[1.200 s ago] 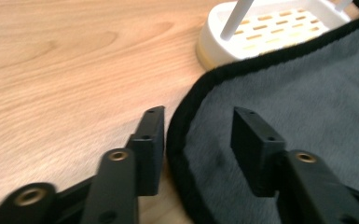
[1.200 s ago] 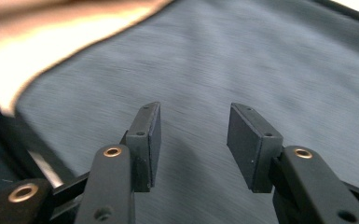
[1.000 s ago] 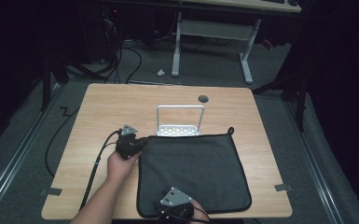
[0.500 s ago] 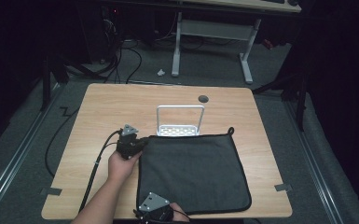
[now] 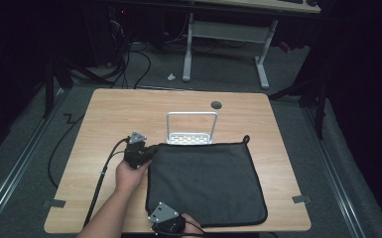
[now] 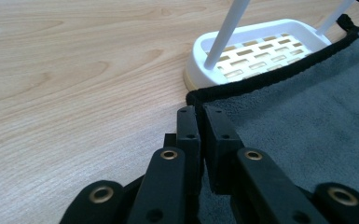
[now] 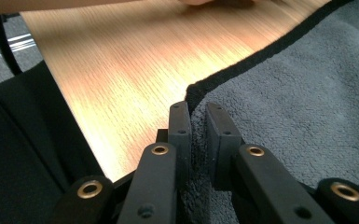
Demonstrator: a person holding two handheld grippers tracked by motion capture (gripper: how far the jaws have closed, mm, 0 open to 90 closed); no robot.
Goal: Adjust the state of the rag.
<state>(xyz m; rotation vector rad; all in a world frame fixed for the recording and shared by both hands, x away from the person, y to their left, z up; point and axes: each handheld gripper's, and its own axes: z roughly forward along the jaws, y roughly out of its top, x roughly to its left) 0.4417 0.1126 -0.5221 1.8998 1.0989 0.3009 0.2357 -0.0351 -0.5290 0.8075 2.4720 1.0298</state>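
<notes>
Left gripper pinches towel corner mid-frame by white rack; right gripper clamps bottom-left corner. Prob. a fold: lift both evenly, keep edge taut w/o snagging rack.

Light wood desk, grommet hole near its far edge, well beyond the tools. Grey carpet floor all round; metal floor rails run along both sides, tape tabs at the near corners. Room dark past the desk: a second desk with white legs stands behind, black cables trailing over the carpet.
</notes>
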